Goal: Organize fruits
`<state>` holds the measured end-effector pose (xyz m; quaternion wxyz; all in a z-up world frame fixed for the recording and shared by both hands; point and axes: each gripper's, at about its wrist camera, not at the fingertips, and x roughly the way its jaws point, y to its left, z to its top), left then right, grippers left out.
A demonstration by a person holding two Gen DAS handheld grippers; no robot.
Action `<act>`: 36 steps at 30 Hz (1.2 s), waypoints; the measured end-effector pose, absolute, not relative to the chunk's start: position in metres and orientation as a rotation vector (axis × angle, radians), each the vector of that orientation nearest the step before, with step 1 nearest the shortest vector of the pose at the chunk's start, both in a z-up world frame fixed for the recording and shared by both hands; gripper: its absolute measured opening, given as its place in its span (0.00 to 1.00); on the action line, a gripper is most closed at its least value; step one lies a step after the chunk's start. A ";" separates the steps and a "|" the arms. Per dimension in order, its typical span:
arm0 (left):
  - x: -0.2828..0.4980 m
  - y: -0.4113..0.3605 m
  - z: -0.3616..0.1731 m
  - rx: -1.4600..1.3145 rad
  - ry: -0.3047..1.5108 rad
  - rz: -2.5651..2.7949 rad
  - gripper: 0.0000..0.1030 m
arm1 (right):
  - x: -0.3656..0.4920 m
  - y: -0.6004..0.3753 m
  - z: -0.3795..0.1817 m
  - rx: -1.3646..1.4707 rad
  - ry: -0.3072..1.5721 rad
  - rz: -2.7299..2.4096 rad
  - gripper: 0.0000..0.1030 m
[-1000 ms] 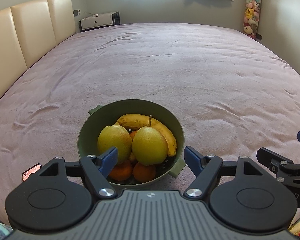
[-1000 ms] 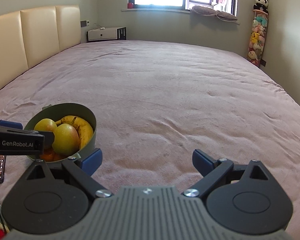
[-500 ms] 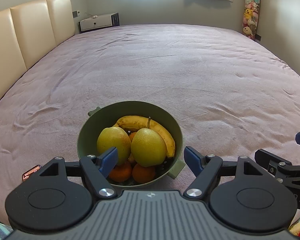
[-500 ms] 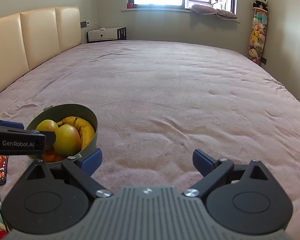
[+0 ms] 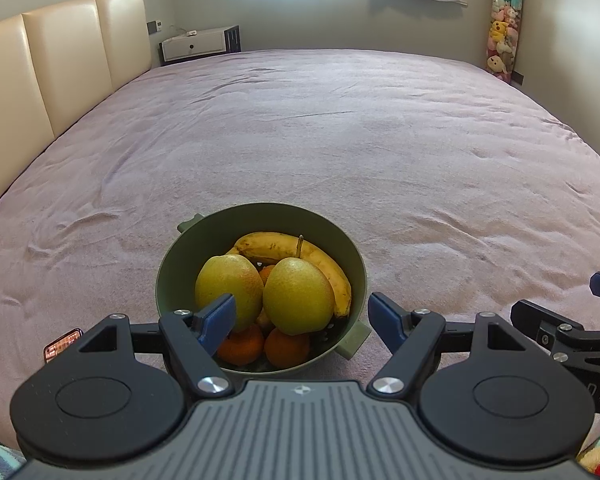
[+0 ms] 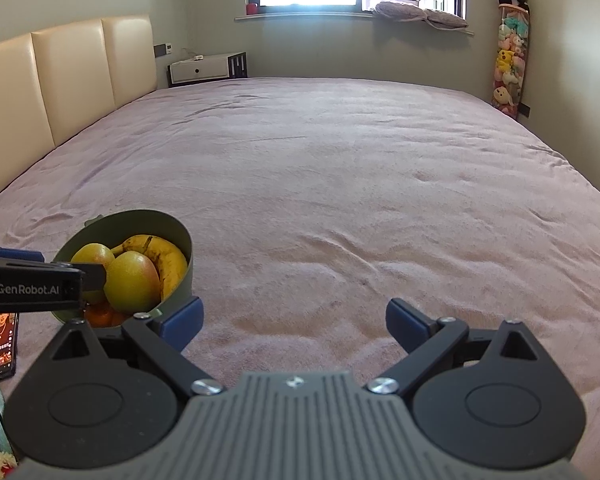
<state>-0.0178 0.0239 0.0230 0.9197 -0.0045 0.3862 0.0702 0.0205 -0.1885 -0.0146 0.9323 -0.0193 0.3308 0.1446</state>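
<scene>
A green bowl (image 5: 260, 220) (image 6: 156, 220) sits on the pink bedspread near its front edge. It holds two yellow-green pears (image 5: 296, 296) (image 6: 132, 284), a banana (image 5: 300, 256) (image 6: 160, 252) and two oranges (image 5: 286, 348) at the bottom. My left gripper (image 5: 302, 316) hovers open just above the bowl's near rim, its left fingertip in front of the left pear (image 5: 224, 284). My right gripper (image 6: 294, 320) is open over bare bedspread to the right of the bowl, holding nothing.
A phone (image 6: 2, 338) (image 5: 62, 344) lies on the bed left of the bowl. A cream headboard (image 5: 40, 64) runs along the left. A white nightstand (image 6: 204, 68) and a hanging column of plush toys (image 6: 510, 64) stand against the far walls.
Both grippers have tilted up or drawn back slightly, so the bowl sits a little lower in each view. Both stay open and the fruit has not moved.
</scene>
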 end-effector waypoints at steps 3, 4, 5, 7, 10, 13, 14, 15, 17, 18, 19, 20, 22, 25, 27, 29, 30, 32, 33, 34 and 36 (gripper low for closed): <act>-0.018 0.025 0.023 -0.011 0.793 0.145 0.86 | 0.020 -0.189 -0.014 -0.037 0.674 0.302 0.92; -0.018 0.026 0.023 -0.012 0.792 0.145 0.86 | 0.020 -0.189 -0.015 -0.038 0.674 0.302 0.92; -0.018 0.026 0.023 -0.014 0.792 0.145 0.86 | 0.019 -0.189 -0.015 -0.039 0.674 0.302 0.92; -0.018 0.026 0.023 -0.014 0.791 0.145 0.86 | 0.020 -0.190 -0.015 -0.039 0.676 0.302 0.92; -0.018 0.026 0.023 -0.016 0.791 0.145 0.86 | 0.020 -0.191 -0.015 -0.036 0.679 0.303 0.92; -0.019 0.026 0.023 -0.016 0.790 0.145 0.86 | 0.021 -0.193 -0.015 -0.026 0.680 0.304 0.92; -0.019 0.026 0.023 -0.016 0.791 0.145 0.86 | 0.022 -0.193 -0.015 -0.024 0.681 0.303 0.92; -0.019 0.026 0.023 -0.016 0.791 0.145 0.86 | 0.022 -0.193 -0.015 -0.023 0.682 0.302 0.92; -0.019 0.026 0.023 -0.016 0.791 0.146 0.86 | 0.022 -0.193 -0.015 -0.021 0.684 0.303 0.92; -0.019 0.026 0.023 -0.017 0.791 0.146 0.86 | 0.022 -0.193 -0.015 -0.021 0.684 0.304 0.92; -0.019 0.026 0.023 -0.017 0.791 0.146 0.86 | 0.022 -0.193 -0.015 -0.022 0.684 0.304 0.92; -0.019 0.026 0.023 -0.016 0.790 0.146 0.86 | 0.022 -0.193 -0.015 -0.022 0.684 0.304 0.92; -0.019 0.026 0.023 -0.016 0.790 0.146 0.86 | 0.022 -0.192 -0.015 -0.022 0.684 0.304 0.92; -0.019 0.026 0.023 -0.016 0.791 0.145 0.86 | 0.022 -0.193 -0.015 -0.022 0.683 0.304 0.92; -0.019 0.026 0.023 -0.016 0.791 0.144 0.86 | 0.022 -0.193 -0.015 -0.023 0.684 0.305 0.92; -0.019 0.026 0.024 -0.017 0.793 0.144 0.86 | 0.022 -0.192 -0.015 -0.026 0.684 0.304 0.92; -0.019 0.027 0.024 -0.017 0.793 0.144 0.86 | 0.022 -0.191 -0.016 -0.029 0.685 0.303 0.92; -0.019 0.027 0.024 -0.018 0.793 0.143 0.86 | 0.021 -0.189 -0.016 -0.034 0.686 0.303 0.92; -0.019 0.027 0.024 -0.018 0.793 0.142 0.86 | 0.021 -0.188 -0.017 -0.036 0.686 0.303 0.92; -0.019 0.027 0.024 -0.019 0.793 0.143 0.86 | 0.021 -0.188 -0.017 -0.037 0.686 0.304 0.92; -0.019 0.027 0.024 -0.018 0.793 0.143 0.86 | 0.021 -0.188 -0.017 -0.036 0.688 0.306 0.92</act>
